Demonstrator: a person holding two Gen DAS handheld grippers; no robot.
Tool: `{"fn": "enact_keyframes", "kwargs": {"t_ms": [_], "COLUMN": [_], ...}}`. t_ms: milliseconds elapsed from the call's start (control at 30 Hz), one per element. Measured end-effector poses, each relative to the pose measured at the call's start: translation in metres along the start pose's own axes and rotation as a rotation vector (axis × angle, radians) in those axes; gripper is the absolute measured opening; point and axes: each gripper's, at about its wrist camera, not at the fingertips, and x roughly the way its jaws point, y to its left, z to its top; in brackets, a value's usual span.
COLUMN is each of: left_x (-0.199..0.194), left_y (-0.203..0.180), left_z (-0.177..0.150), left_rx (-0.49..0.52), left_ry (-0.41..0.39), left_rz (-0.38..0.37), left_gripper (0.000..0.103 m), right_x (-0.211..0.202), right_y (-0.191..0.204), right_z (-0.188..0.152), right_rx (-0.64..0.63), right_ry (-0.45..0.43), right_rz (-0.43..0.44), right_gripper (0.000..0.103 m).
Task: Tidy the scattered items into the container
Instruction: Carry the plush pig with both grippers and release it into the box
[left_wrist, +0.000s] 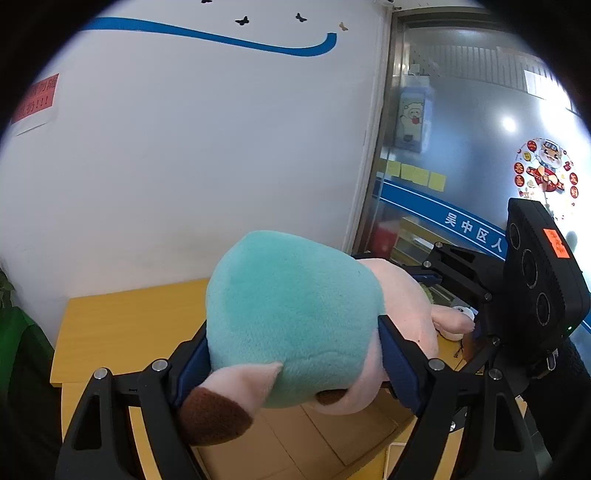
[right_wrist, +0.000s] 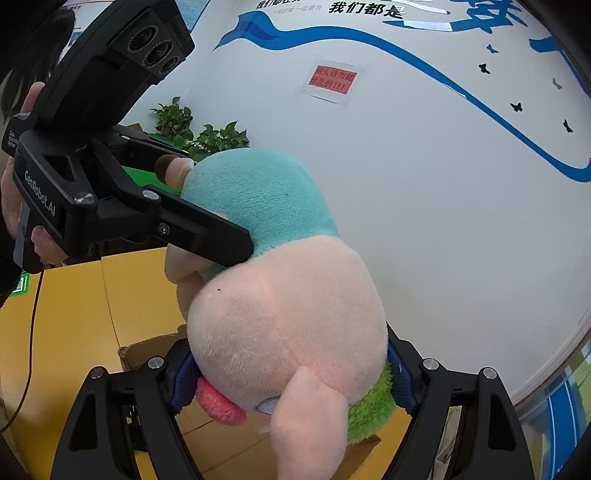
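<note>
The plush pig hangs above the yellow counter, pinched at both ends: the left hand-held gripper squeezes its teal body, the right hand-held gripper its pink head. A cardboard box, probably the container, shows only partly below the pig. If one grip slackens, the soft toy could swing, slip free and miss the box.

left wrist view looking past its fingers, close on plush toy, right wrist view facing opposite end, both sharing toy, white wall
</note>
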Motion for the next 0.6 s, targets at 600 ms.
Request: {"fn": "enact_keyframes", "kwargs": {"t_ms": [600], "left_x": [0.199], "left_y": [0.155], "left_z": [-0.119], "left_rx": [-0.250], "left_ry": [0.290], "left_rz": [0.041], "left_gripper": [0.081], "right_x": [0.262], "right_y": [-0.001], "right_z": [-0.112], "right_rx": [0.037], "right_ry": [0.161], "right_rz": [0.258], "right_gripper": [0.085]}}
